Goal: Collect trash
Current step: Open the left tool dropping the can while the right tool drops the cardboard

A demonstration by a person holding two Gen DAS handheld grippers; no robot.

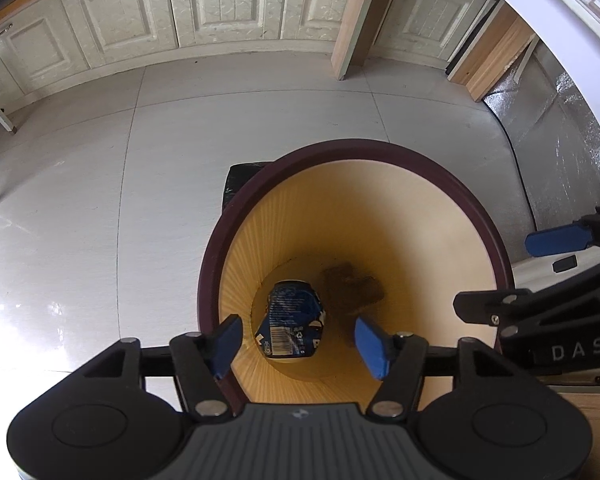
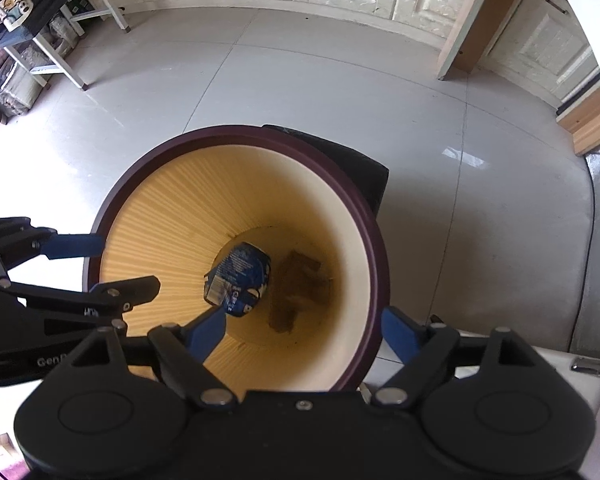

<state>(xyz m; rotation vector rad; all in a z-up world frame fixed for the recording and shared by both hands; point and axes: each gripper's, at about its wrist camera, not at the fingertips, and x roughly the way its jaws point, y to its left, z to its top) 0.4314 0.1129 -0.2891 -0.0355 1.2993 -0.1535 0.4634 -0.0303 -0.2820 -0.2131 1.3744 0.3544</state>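
— Where's the trash?
— Crushed blue can [image 1: 294, 322] lying at the bottom of the bin [image 1: 220, 248] — dropped in, by the look. Brownish scrap [image 1: 352, 284] beside it, maybe paper.
— And the claws?
— Left gripper [image 1: 300, 346] spread wide, empty, above the opening. Right gripper [image 2: 304, 330] likewise wide, straddling the rim — nothing held.
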